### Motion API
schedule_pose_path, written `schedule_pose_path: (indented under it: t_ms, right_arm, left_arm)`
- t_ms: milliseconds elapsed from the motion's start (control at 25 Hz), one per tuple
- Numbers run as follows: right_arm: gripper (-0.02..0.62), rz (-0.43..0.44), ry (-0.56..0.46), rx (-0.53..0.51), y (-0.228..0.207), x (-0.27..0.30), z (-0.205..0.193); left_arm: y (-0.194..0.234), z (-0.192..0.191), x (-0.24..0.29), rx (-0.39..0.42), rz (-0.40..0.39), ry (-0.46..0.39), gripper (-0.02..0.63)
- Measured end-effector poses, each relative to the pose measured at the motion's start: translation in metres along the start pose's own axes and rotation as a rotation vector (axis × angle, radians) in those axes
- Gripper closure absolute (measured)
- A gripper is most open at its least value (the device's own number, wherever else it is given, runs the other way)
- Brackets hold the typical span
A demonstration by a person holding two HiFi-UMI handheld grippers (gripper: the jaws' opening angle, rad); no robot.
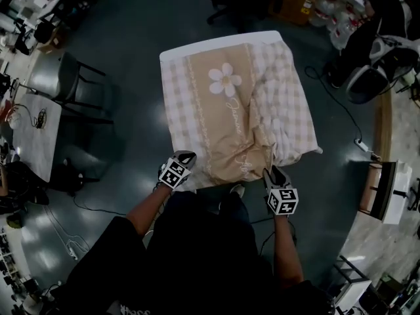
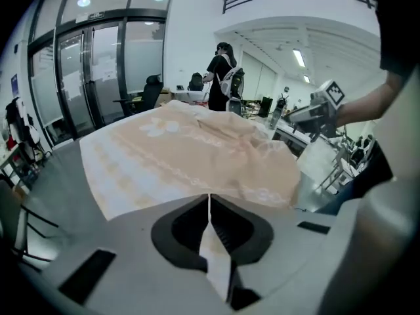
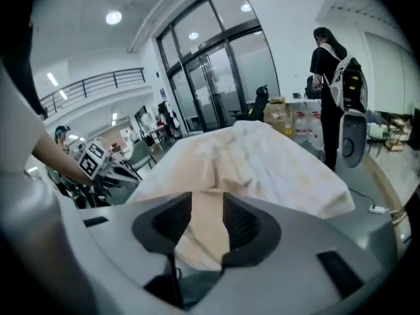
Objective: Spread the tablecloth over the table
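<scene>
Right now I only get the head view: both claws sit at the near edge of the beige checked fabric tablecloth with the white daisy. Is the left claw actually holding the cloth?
Observer: Yes. The left gripper view shows the left claw shut on a thin edge of the beige checked fabric tablecloth, pinched flat between its jaws.
Operator: And the other one?
Observer: The right gripper view shows the right claw with its jaws standing apart. A fold of that cloth lies between them, and it does not look pinched.
</scene>
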State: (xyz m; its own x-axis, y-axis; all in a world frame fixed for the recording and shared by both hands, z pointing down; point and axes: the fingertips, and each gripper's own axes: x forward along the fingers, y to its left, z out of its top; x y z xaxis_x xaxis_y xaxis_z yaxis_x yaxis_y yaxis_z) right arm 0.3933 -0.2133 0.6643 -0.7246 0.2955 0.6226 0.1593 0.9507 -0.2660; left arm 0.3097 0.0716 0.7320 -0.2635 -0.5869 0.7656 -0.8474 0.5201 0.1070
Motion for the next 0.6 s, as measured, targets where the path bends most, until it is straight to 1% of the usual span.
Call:
schedule_pose_path:
  t_ms: [40, 120, 240, 320, 400, 480, 520, 600]
  right_arm:
    - [0.433, 0.034, -0.016, 0.001, 0.015, 0.011, 0.011]
    - [0.436, 0.083, 0.003, -0.024, 0.046, 0.047, 0.022]
    - [0.437, 0.107, 0.072, -0.081, 0.090, 0.116, 0.038]
    - [0.451, 0.095, 0.137, -0.099, 0.113, 0.167, 0.046]
    - [0.462, 0.047, 0.238, -0.086, 0.126, 0.209, 0.035]
    - [0.462, -0.036, 0.326, -0.050, 0.127, 0.240, 0.017]
    - [0.462, -0.088, 0.339, -0.029, 0.123, 0.251, 0.014]
    - [0.511, -0.191, 0.309, 0.001, 0.113, 0.268, 0.020]
  left_arm:
    - [0.015, 0.005, 0.005, 0.016, 0.015, 0.008, 0.588]
    - [0.038, 0.008, 0.020, 0.061, 0.019, 0.037, 0.588]
    - [0.067, 0.006, 0.044, 0.116, -0.024, 0.089, 0.588]
    - [0.088, 0.006, 0.056, 0.141, -0.070, 0.113, 0.588]
    - [0.101, 0.004, 0.064, 0.159, -0.162, 0.099, 0.587]
    - [0.104, 0.004, 0.063, 0.168, -0.277, 0.073, 0.588]
    - [0.107, 0.004, 0.062, 0.174, -0.315, 0.076, 0.589]
    - [0.120, 0.005, 0.063, 0.178, -0.363, 0.096, 0.589]
